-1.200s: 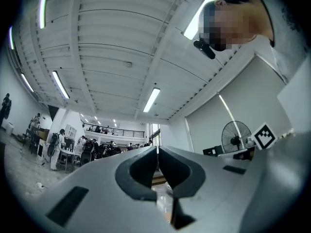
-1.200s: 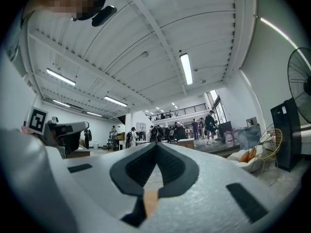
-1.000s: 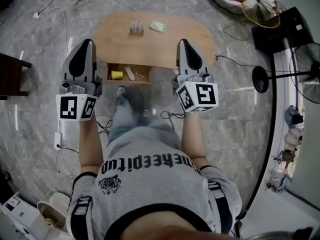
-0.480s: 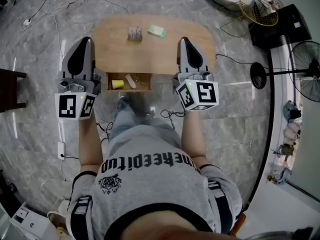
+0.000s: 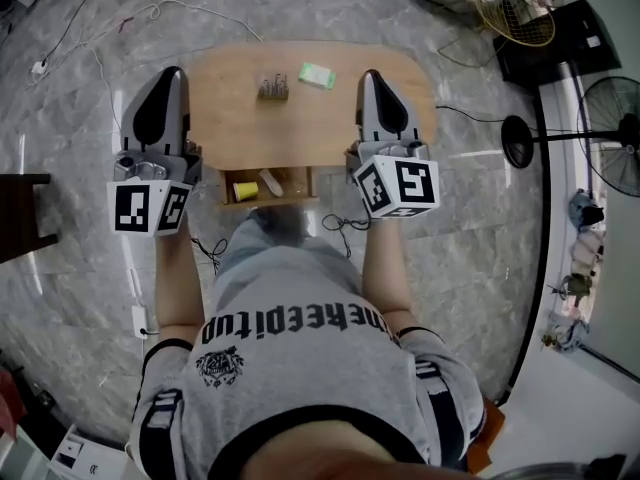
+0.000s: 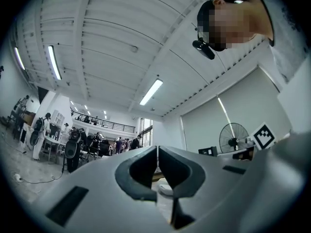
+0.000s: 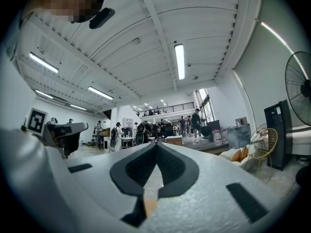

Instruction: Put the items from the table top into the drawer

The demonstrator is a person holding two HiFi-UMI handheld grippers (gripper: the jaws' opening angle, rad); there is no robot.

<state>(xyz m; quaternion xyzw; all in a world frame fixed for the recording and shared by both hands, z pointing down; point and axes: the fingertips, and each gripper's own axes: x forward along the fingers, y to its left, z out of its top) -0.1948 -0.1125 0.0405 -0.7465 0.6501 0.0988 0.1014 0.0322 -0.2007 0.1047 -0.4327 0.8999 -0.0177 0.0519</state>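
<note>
On table (image 5: 225,103) — flat green packet (image 5: 317,75).

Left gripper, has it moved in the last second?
Yes. The left gripper has advanced alongside the table's left edge, closer to its far end, jaws shut.

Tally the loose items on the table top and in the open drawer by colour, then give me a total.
Green: 1, the box on the table top
Grey: 1, the small pack on the table top
Yellow: 1, the cup in the drawer
Whitish: 1, the pale object beside the cup in the drawer
Total: 4
</note>
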